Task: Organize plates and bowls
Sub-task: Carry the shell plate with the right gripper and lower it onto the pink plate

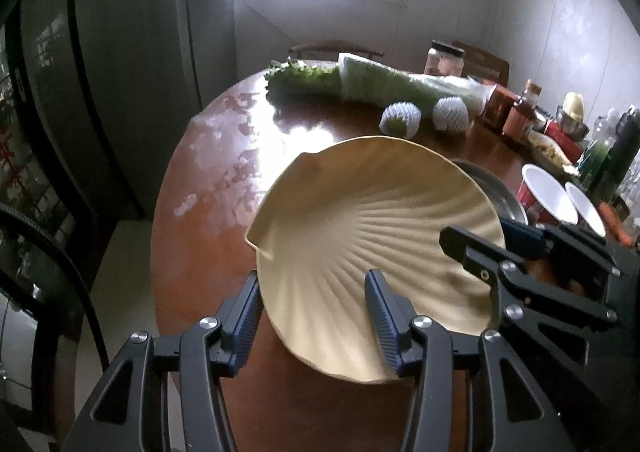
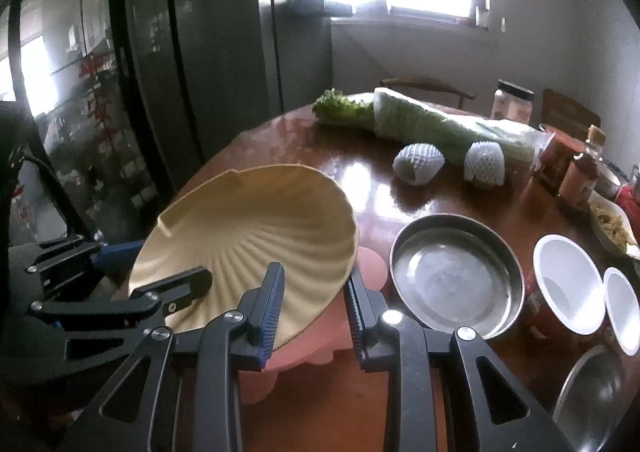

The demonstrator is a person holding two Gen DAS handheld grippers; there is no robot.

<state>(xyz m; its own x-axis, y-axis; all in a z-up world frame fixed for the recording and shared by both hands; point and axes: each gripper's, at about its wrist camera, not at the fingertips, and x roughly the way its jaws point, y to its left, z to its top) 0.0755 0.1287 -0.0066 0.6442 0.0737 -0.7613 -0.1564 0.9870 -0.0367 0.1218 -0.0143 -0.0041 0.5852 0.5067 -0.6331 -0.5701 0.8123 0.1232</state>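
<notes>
The cream plate (image 2: 256,228) I'm holding is looking matt and ribbed, the wooden tabletop (image 2: 440,188) glossy. The metal pan (image 2: 452,276) is gleaming dully beside my tool's (image 2: 316,284) grooved pads.

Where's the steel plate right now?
In the right wrist view the steel plate lies flat on the table, just right of the raised shell-shaped plate and left of two white bowls; the left wrist view shows only its edge.
</notes>
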